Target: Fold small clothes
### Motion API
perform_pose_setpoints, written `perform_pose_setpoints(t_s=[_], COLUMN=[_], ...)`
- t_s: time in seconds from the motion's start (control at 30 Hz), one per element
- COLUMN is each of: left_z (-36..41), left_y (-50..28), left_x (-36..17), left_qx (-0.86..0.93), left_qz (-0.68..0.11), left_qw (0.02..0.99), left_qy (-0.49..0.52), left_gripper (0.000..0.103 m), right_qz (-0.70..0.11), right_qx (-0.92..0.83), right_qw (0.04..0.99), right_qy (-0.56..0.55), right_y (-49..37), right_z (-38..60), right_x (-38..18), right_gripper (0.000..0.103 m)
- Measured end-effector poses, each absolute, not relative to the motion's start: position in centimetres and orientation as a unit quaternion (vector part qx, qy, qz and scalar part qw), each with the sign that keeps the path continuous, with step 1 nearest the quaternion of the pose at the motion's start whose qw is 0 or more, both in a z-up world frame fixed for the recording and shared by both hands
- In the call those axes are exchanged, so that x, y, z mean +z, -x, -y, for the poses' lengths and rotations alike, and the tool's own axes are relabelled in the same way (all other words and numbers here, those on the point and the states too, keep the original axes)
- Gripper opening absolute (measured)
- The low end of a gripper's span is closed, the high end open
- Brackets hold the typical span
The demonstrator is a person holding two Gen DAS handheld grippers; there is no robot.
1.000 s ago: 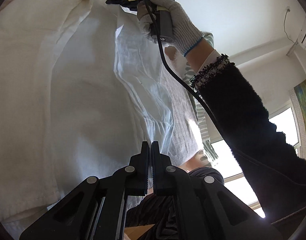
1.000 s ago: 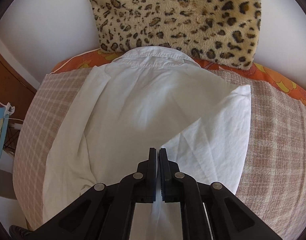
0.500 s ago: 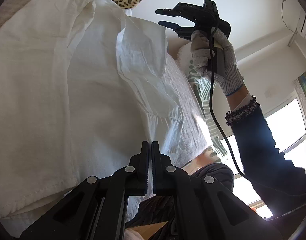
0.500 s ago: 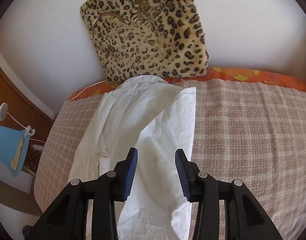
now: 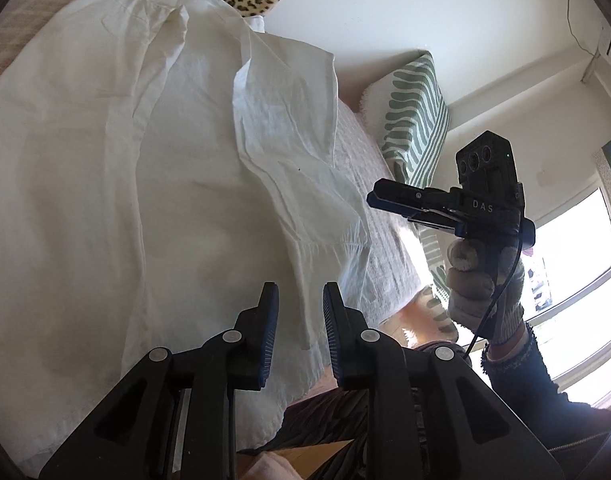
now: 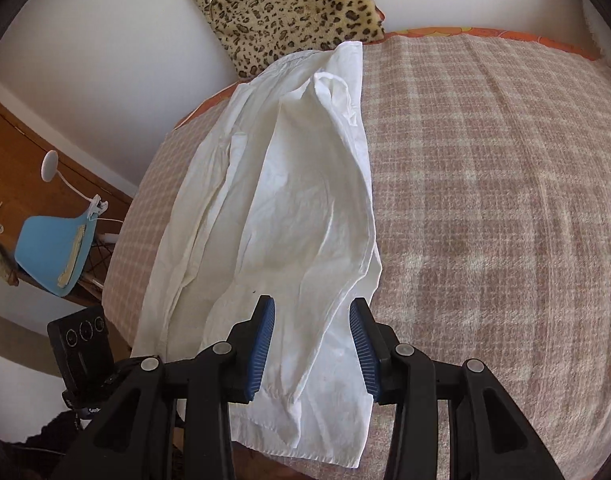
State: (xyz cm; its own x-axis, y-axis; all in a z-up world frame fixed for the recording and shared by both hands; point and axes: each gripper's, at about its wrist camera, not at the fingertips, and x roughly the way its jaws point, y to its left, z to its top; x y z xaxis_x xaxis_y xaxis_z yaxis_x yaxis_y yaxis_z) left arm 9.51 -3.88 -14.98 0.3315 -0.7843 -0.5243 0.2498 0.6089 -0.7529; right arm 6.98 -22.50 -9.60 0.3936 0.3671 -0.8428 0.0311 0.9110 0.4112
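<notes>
On the bed, a white shirt [image 6: 289,208] lies lengthwise over the checked blanket [image 6: 485,200], its collar end up by the leopard-print cushion [image 6: 289,4] against the wall. One side panel is folded in over the body, so the layers underneath are hidden and I cannot make out where the sleeves have ended up. The hem nearest me hangs over the bed's edge.

The left gripper [image 5: 299,312] hovers low over the hem with its jaws opening; cloth shows in the gap behind them, but the pads do not press on it. The right gripper [image 6: 311,328] stands with its jaws apart above the folded panel, nothing pinched. From the left camera it shows side-on, held in a gloved hand [image 5: 485,292], and its fingertips are hard to separate there.

A green striped pillow [image 5: 417,112] is half cut off behind that gripper. A blue chair [image 6: 53,256] sits beside the bed, partly out of frame.
</notes>
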Motion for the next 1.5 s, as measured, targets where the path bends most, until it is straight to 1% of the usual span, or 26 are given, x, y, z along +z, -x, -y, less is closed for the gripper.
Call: perform_pose_setpoints(t_s=[0.13,0.17,0.2,0.23,0.27,0.3,0.33,0.37,0.4,0.53,0.63,0.7,0.77,0.87,0.93,0.97,1.0,1.07,1.1,1.2,1.23,1.3,1.4,1.43,1.47,1.5], left_z=[4.9,5.1,5.5,5.7,5.9,6.0,6.2,6.5,6.6,5.9,6.0,6.3,6.6,6.2,5.7,5.3,5.1,4.9,4.6,4.2,4.2,4.0,4.1,4.0,4.2,4.3], left_y=[-9.4,-9.4,-9.5,-9.6,-9.6,-9.6,-9.6,-9.7,-9.7,-9.2,-8.4,-7.9,-7.6,-7.4,-7.5,-7.5,-7.7,-8.6,-9.2,-11.9,-13.0,-15.1,-18.6,-19.7,-20.9,-22.0], left_x=[-15.3,-15.3,-15.3,-15.4,-15.5,-15.5,-15.4,-15.2,-15.0,-13.9,-13.5,-13.7,-14.2,-14.5,-13.9,-13.4,-12.9,-11.9,-11.4,-10.1,-9.8,-9.4,-9.3,-9.4,-9.6,-9.7], left_qx=[-0.342,-0.344,-0.346,-0.348,-0.35,-0.351,-0.353,-0.355,-0.358,-0.371,-0.376,-0.369,-0.36,-0.347,-0.338,-0.337,-0.335,-0.33,-0.329,-0.32,-0.316,-0.309,-0.288,-0.284,-0.273,-0.262], left_qz=[-0.48,-0.482,-0.484,-0.485,-0.487,-0.488,-0.487,-0.485,-0.483,-0.472,-0.474,-0.483,-0.492,-0.497,-0.492,-0.484,-0.478,-0.469,-0.467,-0.457,-0.458,-0.457,-0.462,-0.463,-0.464,-0.463], left_qw=[0.757,0.755,0.752,0.749,0.746,0.744,0.744,0.745,0.745,0.738,0.745,0.755,0.763,0.768,0.776,0.781,0.787,0.797,0.799,0.806,0.807,0.805,0.81,0.812,0.816,0.819], left_qy=[0.281,0.281,0.284,0.287,0.29,0.291,0.291,0.289,0.29,0.307,0.28,0.246,0.217,0.207,0.205,0.203,0.197,0.191,0.189,0.198,0.2,0.217,0.217,0.213,0.21,0.214], left_gripper=[0.021,0.021,0.018,0.017,0.017,0.016,0.008,0.004,0.004,0.004,0.004,0.004,0.004,0.004,0.004,0.004,0.007,0.01,0.015,0.019,0.025,0.029,0.03,0.038,0.041,0.043], right_qz=[-0.57,-0.574,-0.579,-0.581,-0.583,-0.583,-0.582,-0.581,-0.578,-0.563,-0.557,-0.574,-0.604,-0.634,-0.62,-0.606,-0.592,-0.564,-0.55,-0.506,-0.491,-0.466,-0.452,-0.456,-0.463,-0.465], right_qx=[0.123,0.121,0.119,0.121,0.126,0.133,0.141,0.147,0.151,0.181,0.19,0.173,0.155,0.141,0.15,0.152,0.156,0.168,0.167,0.161,0.157,0.138,0.078,0.071,0.071,0.073], right_qw=[0.792,0.79,0.788,0.785,0.781,0.779,0.777,0.776,0.777,0.776,0.778,0.779,0.766,0.75,0.759,0.77,0.779,0.795,0.805,0.828,0.833,0.845,0.873,0.872,0.867,0.864], right_qy=[-0.181,-0.176,-0.173,-0.177,-0.184,-0.19,-0.195,-0.198,-0.198,-0.222,-0.218,-0.185,-0.153,-0.127,-0.128,-0.131,-0.134,-0.145,-0.147,-0.179,-0.2,-0.225,-0.166,-0.163,-0.172,-0.18], right_y=[-4.1,-3.8,-3.5,-3.4,-3.3,-3.2,-3.1,-3.1,-3.1,-2.7,-2.1,-1.8,-1.8,-2.1,-2.4,-2.5,-2.7,-2.9,-3.3,-5.6,-6.7,-9.0,-12.2,-13.4,-14.5,-15.4], right_z=[20.9,20.6,20.4,20.3,20.2,20.1,20.0,19.9,19.8,20.4,21.0,20.8,20.3,20.3,20.9,21.5,22.0,23.6,24.2,25.7,26.3,26.8,26.7,26.9,27.7,28.2], right_x=[-12.2,-12.7,-13.2,-13.7,-14.1,-14.3,-14.3,-14.2,-13.8,-11.5,-10.1,-10.3,-11.7,-12.9,-11.8,-10.8,-9.8,-7.6,-6.6,-4.6,-4.4,-4.4,-5.5,-6.2,-7.0,-7.8], right_gripper=[0.044,0.048,0.048,0.047,0.044,0.03,0.022,0.011,0.005,0.001,0.001,0.001,0.001,0.008,0.022,0.038,0.039,0.04,0.04,0.042,0.043,0.042,0.041,0.04,0.039,0.039])
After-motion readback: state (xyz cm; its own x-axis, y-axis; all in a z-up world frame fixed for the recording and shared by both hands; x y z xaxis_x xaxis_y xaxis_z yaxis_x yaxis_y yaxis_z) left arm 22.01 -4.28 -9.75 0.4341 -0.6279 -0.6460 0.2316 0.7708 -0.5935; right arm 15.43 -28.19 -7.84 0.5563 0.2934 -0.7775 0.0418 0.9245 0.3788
